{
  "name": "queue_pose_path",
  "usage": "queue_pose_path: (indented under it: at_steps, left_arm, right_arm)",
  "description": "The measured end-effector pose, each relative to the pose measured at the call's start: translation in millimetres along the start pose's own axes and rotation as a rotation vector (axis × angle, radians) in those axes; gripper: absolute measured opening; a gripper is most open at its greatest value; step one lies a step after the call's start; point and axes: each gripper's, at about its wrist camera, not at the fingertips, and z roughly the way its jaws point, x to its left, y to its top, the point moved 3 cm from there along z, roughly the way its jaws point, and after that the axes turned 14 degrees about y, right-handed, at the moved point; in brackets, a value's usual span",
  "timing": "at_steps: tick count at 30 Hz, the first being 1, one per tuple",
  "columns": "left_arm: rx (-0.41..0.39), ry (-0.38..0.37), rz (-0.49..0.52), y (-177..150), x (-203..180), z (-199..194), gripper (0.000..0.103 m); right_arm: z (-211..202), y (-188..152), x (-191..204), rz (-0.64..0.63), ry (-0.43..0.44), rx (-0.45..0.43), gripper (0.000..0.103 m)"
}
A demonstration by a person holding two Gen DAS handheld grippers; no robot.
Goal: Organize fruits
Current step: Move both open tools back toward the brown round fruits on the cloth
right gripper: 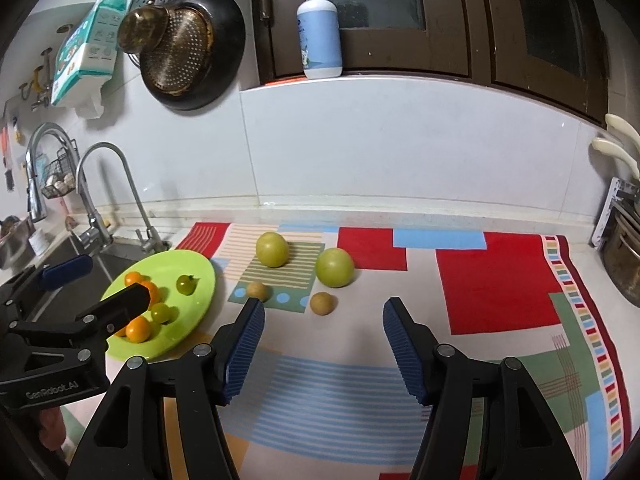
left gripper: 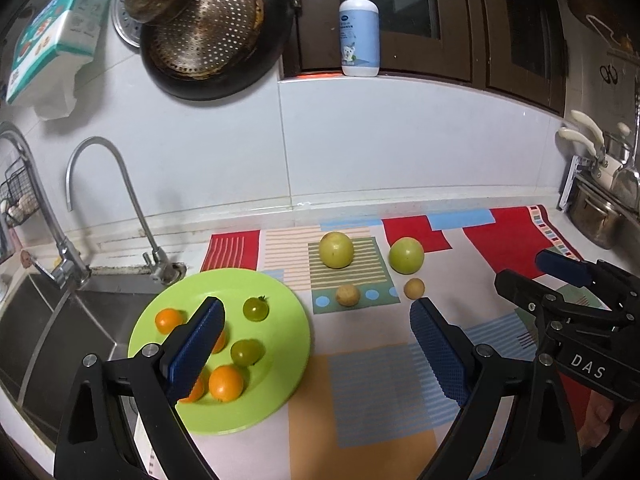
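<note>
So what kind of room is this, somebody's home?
Most likely a home kitchen counter. A sink with a curved faucet sits at the left, a pan hangs on the tiled wall, and fruit lies on a green plate and a patterned mat.

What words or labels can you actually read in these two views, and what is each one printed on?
"DAS": white letters on the black body of the right gripper, seen from the left wrist view.
"GenRobot.AI": on the black body of the left gripper, seen from the right wrist view.
Pump bottle: label print too small to read.
Teal and white package hanging on the wall: print too blurred to read.
</note>
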Motion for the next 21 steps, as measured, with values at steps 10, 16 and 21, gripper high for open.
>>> queue_pose_path:
  at_steps: [10, 16, 21]
  left_arm:
    - [0.019, -0.018, 0.048, 3, -12, 40, 0.095]
    - [0.026, -0.052, 0.097, -2, -24, 64, 0.094]
    - [0.039, -0.073, 0.140, -5, -36, 86, 0.090]
  right_arm:
    - [34, 2, -11, -0.010, -0.004, 0.041, 0.063]
    - [58, -3, -21, -0.017, 0.000, 0.090, 0.063]
    - [79, -7, -26, -0.023, 0.026, 0.132, 0.063]
